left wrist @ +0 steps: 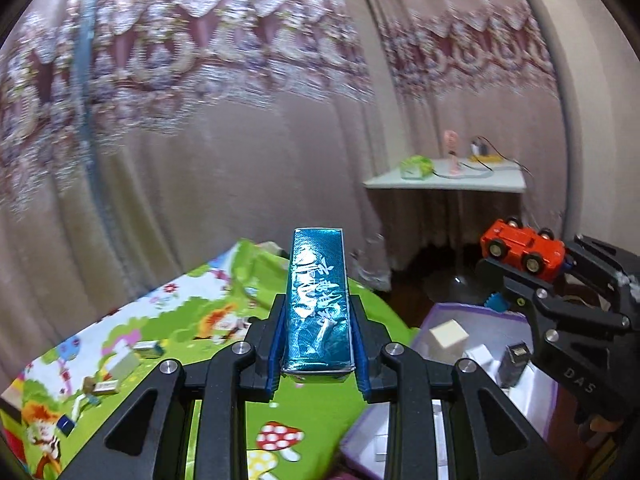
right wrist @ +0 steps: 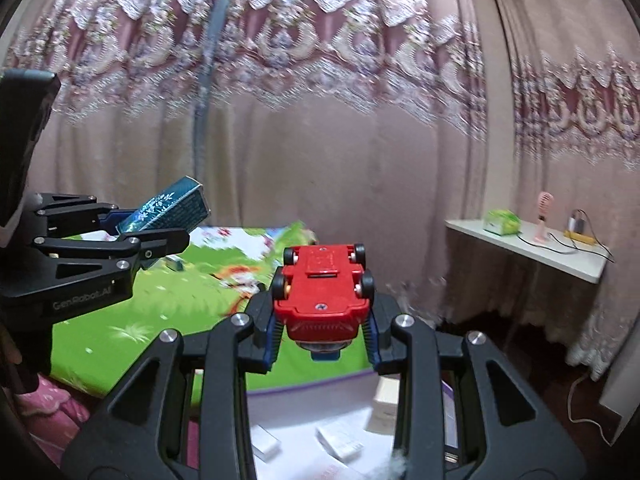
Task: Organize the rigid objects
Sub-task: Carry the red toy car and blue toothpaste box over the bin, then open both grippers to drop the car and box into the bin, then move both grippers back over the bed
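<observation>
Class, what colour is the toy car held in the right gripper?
Red, with black wheels: the toy car shows best, underside up, in the right wrist view, clamped in the right gripper.

The blue box [left wrist: 318,304] is wrapped in glossy film that throws bright glare across its patterned face. The red toy car [right wrist: 322,292] looks like smooth moulded plastic with a slight sheen, with 1 metal screw in its underside. The left gripper [left wrist: 316,344] and right gripper [right wrist: 322,332] are matt black plastic with shiny metal pins. The curtain [left wrist: 240,120] is cloth with lace-like embroidery.
</observation>
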